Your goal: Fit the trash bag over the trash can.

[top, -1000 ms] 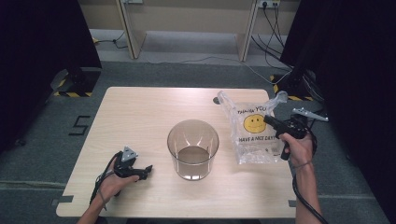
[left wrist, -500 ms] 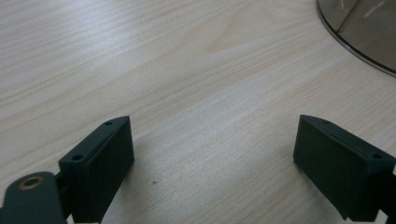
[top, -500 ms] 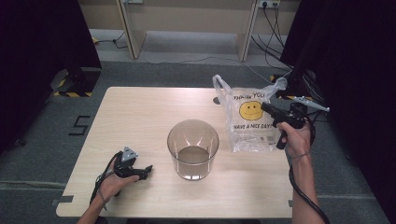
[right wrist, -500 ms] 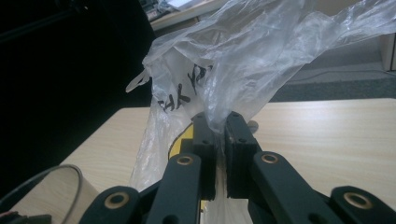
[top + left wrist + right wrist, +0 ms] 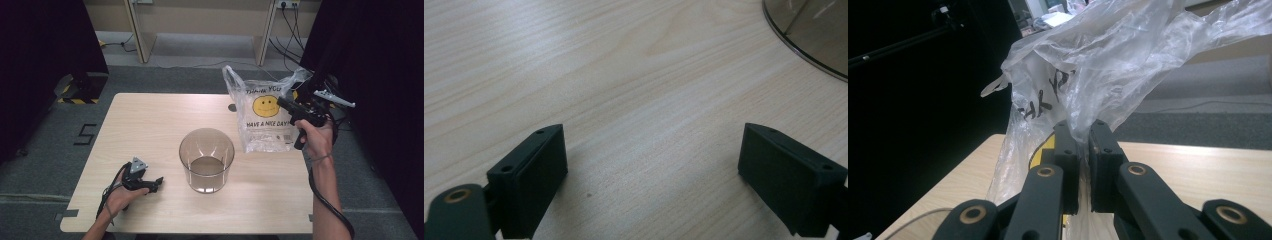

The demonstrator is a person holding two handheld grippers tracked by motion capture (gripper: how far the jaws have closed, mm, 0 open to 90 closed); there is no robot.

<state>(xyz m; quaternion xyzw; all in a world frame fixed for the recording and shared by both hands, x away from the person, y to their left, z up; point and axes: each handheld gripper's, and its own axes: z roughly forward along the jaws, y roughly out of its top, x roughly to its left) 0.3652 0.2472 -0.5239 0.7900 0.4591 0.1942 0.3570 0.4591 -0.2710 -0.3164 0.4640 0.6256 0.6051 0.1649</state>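
A clear plastic bag (image 5: 265, 117) printed with a yellow smiley face hangs above the right side of the table (image 5: 150, 120), its lower edge near the wood. My right gripper (image 5: 282, 101) is shut on the bag's upper right edge. In the right gripper view the bag's film (image 5: 1108, 70) is pinched between the two black jaws of that gripper (image 5: 1083, 145). A round transparent bin (image 5: 206, 159) stands at the table's middle front. My left gripper (image 5: 159, 183) rests on the table at the front left, and its jaws (image 5: 649, 175) stand wide open over bare wood.
The bin's rim (image 5: 809, 35) shows at the upper right of the left gripper view. A small round hole (image 5: 232, 107) sits in the tabletop beside the bag. Dark curtains flank the table, and cables lie on the floor behind it.
My right gripper has risen with the bag, which now hangs upright and stretched instead of lying slumped on the table. The left gripper has stayed in place.
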